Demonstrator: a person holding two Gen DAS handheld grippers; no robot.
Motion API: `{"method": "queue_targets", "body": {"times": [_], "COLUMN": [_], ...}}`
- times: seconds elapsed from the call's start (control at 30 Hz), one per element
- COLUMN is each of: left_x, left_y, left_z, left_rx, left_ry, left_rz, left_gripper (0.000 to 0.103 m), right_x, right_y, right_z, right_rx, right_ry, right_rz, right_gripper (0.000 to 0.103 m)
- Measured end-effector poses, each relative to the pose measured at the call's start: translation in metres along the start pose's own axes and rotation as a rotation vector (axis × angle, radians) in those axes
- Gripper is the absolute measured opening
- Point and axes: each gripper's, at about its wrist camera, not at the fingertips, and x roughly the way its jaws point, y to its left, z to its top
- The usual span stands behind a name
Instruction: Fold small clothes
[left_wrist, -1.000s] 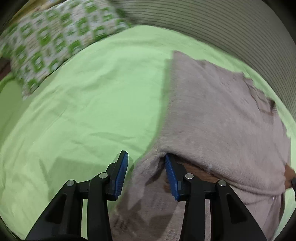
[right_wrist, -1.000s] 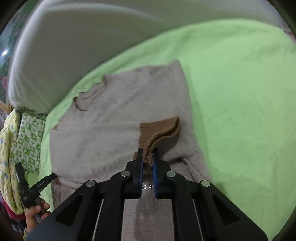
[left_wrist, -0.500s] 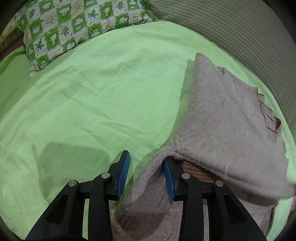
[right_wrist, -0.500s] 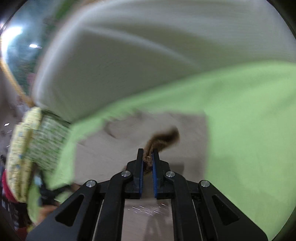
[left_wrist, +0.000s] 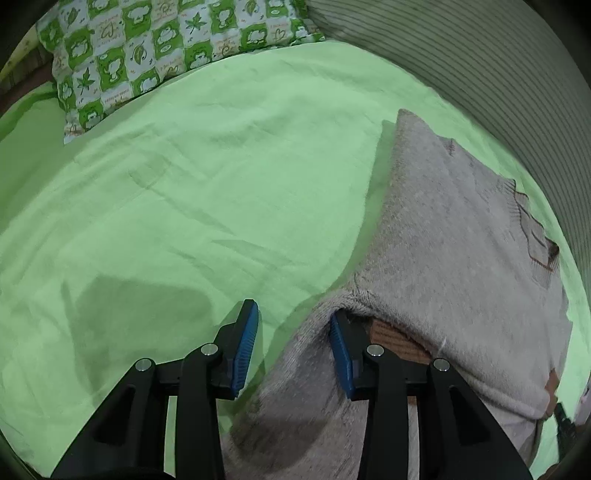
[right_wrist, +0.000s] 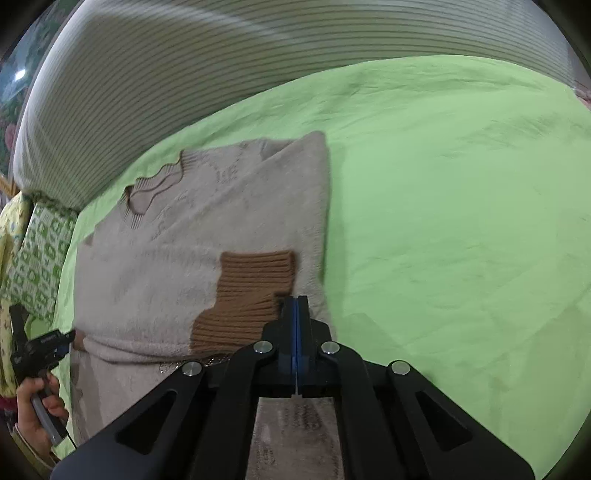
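1. Left wrist view: the left gripper (left_wrist: 291, 347) is sitting with its jaws wide apart and nothing clamped. The beige sweater (left_wrist: 461, 258) is lying on the green bedsheet (left_wrist: 166, 203), off to the right of the jaws. A folded sleeve edge is running down between the fingers, brushing the inside of the right-hand one, while the left-hand one is hanging over bare sheet. A checked pillow (left_wrist: 147, 48) is lying well away at the top.

2. Right wrist view: the right gripper (right_wrist: 296, 306) is looking pressed fully together (pads meeting, no gap I can see). The brown ribbed cuff (right_wrist: 251, 291) is lying on the sweater body just left of the tips, its corner touching them. I honestly can't tell whether any fabric is pinched in there.

3. Handling guess: it's looking like a soft, fuzzy, light knit, so it's probably going to sag and stretch rather than hold a shape. I'd be grabbing it at the ribbed cuff or hem, where the knit is denser, or at a doubled fold edge (single layers will likely slip out).
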Motion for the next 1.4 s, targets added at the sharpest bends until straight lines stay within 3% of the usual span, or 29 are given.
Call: {"method": "queue_targets", "body": {"times": [0.23, 0.4, 0.5, 0.63, 0.77, 1.13, 1.4], "left_x": [-0.029, -0.043, -0.036, -0.047, -0.063, -0.102, -0.116], "left_y": [0.004, 0.002, 0.010, 0.034, 0.050, 0.071, 0.086], "left_z": [-0.024, -0.042, -0.049, -0.058, -0.076, -0.156, -0.204], "left_rx": [0.071, 0.137, 0.150, 0.134, 0.170, 0.261, 0.318], "left_ry": [0.004, 0.012, 0.033, 0.039, 0.057, 0.159, 0.215], "left_rz": [-0.002, 0.022, 0.077, 0.052, 0.007, -0.099, -0.127], "left_gripper": [0.041, 0.047, 0.047, 0.047, 0.050, 0.060, 0.063], "right_x": [-0.024, 0.008, 0.027, 0.009, -0.028, -0.099, -0.130], "right_y": [0.023, 0.049, 0.040, 0.022, 0.014, 0.008, -0.003], "right_z": [-0.002, -0.009, -0.018, -0.029, -0.046, -0.104, -0.163], "right_rx": [-0.011, -0.046, -0.016, 0.047, 0.050, 0.031, 0.045], "right_ry": [-0.044, 0.049, 0.116, 0.108, 0.069, 0.048, 0.087], "right_rz": [0.073, 0.105, 0.014, 0.008, 0.038, 0.037, 0.023], "right_gripper": [0.001, 0.010, 0.016, 0.019, 0.048, 0.048, 0.048]}}
